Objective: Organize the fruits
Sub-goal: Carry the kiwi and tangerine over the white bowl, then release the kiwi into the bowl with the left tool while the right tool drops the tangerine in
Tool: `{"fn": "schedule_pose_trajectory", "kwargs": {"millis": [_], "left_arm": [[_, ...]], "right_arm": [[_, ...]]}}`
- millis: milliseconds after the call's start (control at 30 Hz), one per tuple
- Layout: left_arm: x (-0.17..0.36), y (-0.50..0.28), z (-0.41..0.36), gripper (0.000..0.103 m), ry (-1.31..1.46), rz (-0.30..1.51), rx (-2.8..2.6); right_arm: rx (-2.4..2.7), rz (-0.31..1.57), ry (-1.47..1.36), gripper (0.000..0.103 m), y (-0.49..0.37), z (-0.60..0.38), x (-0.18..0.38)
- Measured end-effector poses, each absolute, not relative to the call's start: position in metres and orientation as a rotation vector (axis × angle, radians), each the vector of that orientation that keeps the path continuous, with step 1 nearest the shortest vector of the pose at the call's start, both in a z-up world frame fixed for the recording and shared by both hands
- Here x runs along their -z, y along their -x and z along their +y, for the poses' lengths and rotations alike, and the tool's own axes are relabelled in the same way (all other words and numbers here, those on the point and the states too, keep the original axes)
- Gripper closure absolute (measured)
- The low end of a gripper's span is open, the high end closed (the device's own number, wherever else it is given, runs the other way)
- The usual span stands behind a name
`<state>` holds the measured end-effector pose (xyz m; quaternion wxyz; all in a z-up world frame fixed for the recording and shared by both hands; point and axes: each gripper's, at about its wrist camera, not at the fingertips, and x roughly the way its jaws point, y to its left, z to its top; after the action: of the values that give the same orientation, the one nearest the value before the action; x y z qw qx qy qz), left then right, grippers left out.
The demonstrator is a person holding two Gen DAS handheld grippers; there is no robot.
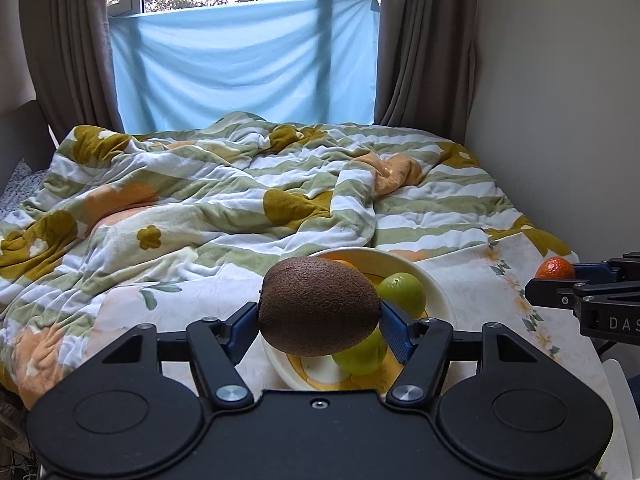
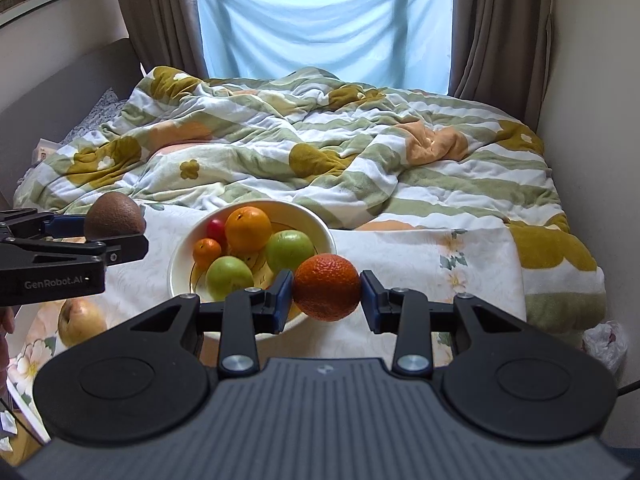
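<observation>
My left gripper [image 1: 318, 314] is shut on a brown kiwi [image 1: 319, 306] and holds it above the near edge of a cream bowl [image 1: 436, 288]. It also shows in the right wrist view [image 2: 114, 222], left of the bowl [image 2: 182, 248]. My right gripper [image 2: 326, 290] is shut on a dark orange [image 2: 327, 287] just right of the bowl's near rim. The bowl holds two green apples [image 2: 290, 250], an orange [image 2: 248, 228], a small mandarin [image 2: 207, 252] and a small red fruit [image 2: 216, 229].
A yellowish pear [image 2: 82, 320] lies on the floral cloth [image 2: 420, 256] left of the bowl. A rumpled striped blanket [image 2: 320, 152] covers the bed behind. A wall stands close on the right. A white plastic bag [image 2: 604, 340] lies at the right.
</observation>
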<state>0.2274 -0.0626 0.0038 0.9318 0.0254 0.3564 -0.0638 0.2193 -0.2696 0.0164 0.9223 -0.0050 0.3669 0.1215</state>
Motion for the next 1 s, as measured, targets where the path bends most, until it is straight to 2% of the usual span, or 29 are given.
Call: {"fn": "schedule_pose_trajectory", "kwargs": {"millis": [333, 767, 833, 900, 1000], "left_arm": [[0.032, -0.286, -0.061, 0.034, -0.06, 0.8, 0.164], [0.061, -0.315, -0.059, 0.033, -0.079, 0.876, 0.177], [0.061, -0.316, -0.059, 0.028, -0.078, 0.869, 0.18], [0.06, -0.316, -0.058, 0.006, -0.077, 0.856, 0.181], [0.054, -0.312, -0.056, 0.005, -0.07, 0.836, 0.186]], "right_arm": [[-0.22, 0.799, -0.005, 0.052, -0.266, -0.258, 0.001], [-0.199, 0.872, -0.016, 0.052, -0.299, -0.249, 0.026], [-0.198, 0.873, -0.016, 0.052, -0.301, -0.248, 0.026], [-0.198, 0.873, -0.017, 0.052, -0.301, -0.248, 0.026], [-0.204, 0.875, -0.018, 0.051, -0.307, -0.246, 0.026]]}}
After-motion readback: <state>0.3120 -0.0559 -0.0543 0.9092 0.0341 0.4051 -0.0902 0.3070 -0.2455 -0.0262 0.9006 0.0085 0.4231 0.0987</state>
